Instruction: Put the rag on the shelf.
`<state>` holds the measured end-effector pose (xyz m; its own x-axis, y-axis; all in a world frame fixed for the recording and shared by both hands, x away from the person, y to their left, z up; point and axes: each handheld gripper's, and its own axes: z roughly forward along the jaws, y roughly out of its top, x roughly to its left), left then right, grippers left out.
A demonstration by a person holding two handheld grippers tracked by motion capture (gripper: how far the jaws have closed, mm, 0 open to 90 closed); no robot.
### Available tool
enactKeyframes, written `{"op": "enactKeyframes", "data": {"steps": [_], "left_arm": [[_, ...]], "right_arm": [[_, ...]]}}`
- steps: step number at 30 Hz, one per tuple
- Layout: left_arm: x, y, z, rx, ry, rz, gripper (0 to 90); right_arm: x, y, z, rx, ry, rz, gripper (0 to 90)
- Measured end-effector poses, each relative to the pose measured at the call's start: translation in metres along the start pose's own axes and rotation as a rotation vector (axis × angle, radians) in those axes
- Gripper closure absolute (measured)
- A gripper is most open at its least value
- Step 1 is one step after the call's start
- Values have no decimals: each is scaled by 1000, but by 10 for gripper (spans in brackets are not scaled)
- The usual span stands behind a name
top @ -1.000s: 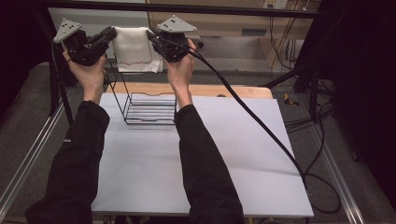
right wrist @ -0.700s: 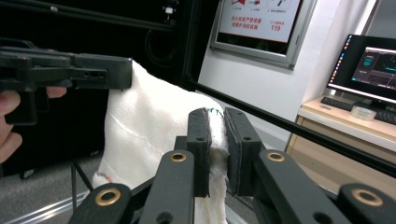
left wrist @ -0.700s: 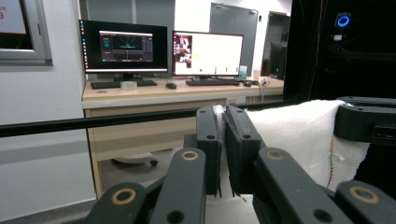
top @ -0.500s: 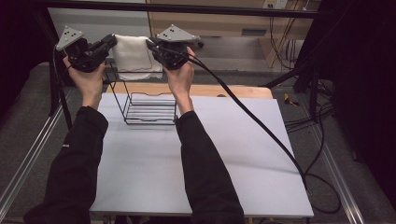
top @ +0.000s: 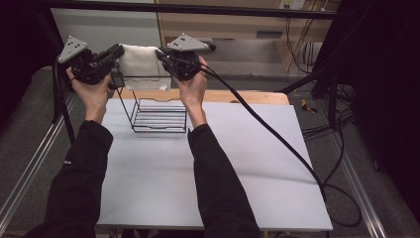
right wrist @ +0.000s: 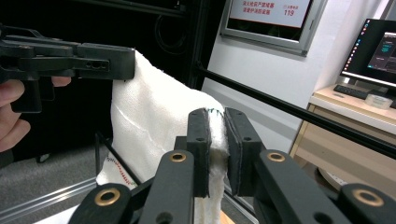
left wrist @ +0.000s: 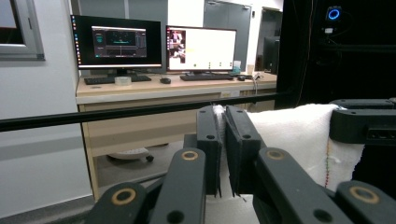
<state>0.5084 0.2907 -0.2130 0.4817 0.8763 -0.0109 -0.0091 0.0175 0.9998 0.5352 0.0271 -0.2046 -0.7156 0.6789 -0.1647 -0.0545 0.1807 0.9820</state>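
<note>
the white desk (top: 213,168) carries a black wire rack (top: 157,111) near its far edge. above the rack hangs a white towel (top: 141,67), stretched between the left hand-held gripper (top: 115,53) and right hand-held gripper (top: 162,54), each clamped on an upper corner.
</note>
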Motion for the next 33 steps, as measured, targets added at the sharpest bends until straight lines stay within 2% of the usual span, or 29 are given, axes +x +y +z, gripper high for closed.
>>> {"op": "enactKeyframes", "data": {"steps": [14, 20, 28, 33], "left_arm": [[-2, -9, -16, 11, -16, 7, 845], [-2, -15, -19, 31, -27, -10, 843], [-3, -20, -31, 38, -49, 6, 841], [-5, -22, -37, 55, -65, 20, 839]], "right_arm": [[10, -5, -8, 15, 28, -18, 809], [14, -8, -11, 28, 38, -22, 807], [21, -11, -16, 48, 49, -49, 804], [26, -16, -21, 47, 61, -43, 803]]}}
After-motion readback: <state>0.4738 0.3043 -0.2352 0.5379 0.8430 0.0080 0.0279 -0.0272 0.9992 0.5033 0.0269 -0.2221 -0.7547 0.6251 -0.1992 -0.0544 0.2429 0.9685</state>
